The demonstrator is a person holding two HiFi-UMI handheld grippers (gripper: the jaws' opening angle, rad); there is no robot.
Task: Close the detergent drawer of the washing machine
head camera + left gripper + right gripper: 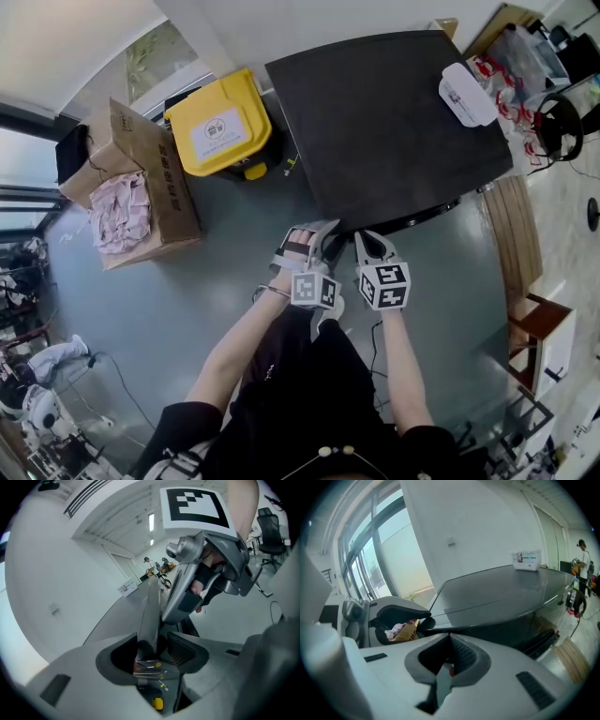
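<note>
The washing machine shows its dark top from above. Both grippers meet at its front left corner, and the detergent drawer is hidden beneath them. My left gripper is open. In the left gripper view a thin grey panel edge stands between its pads, with a gap on the right side. I cannot tell whether this edge is the drawer's front. My right gripper is shut with nothing between its jaws. It hangs close beside the left one, in front of the machine's top edge.
A yellow bin and a cardboard box of clothes stand on the floor left of the machine. A white box lies on the machine's far right corner. A wooden stand is to the right. My legs are close behind the grippers.
</note>
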